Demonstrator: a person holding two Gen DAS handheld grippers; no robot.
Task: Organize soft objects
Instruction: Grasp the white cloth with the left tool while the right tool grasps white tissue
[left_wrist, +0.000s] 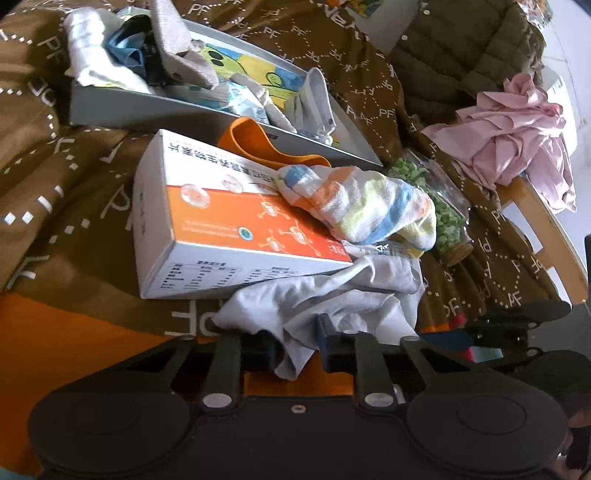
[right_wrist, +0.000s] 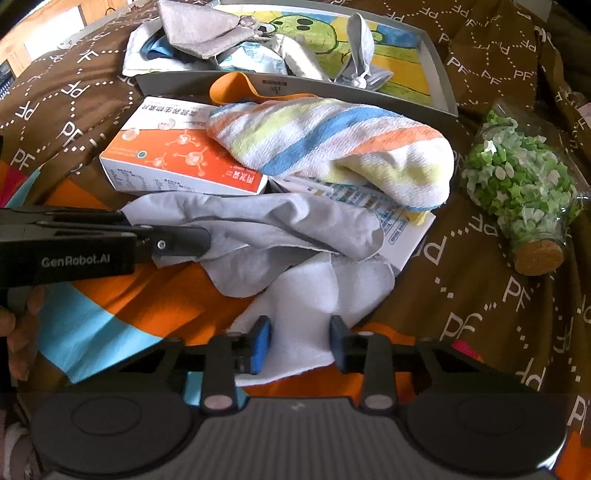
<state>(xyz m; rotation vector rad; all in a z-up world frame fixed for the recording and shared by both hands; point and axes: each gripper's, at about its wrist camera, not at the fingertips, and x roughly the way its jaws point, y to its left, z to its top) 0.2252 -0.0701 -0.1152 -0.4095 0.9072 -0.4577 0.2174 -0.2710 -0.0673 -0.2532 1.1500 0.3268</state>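
Both looking close and downward along own gripper fingers, toward the grey tray (left_wrist: 122, 114) (right_wrist: 439, 92). Shared before that tray: orange box (left_wrist: 236, 229) (right_wrist: 177, 155), striped towel (left_wrist: 369, 203) (right_wrist: 332, 140).

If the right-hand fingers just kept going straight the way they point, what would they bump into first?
The white cloth already between the right gripper fingers; past it, probably the grey cloth, though depth is unclear.
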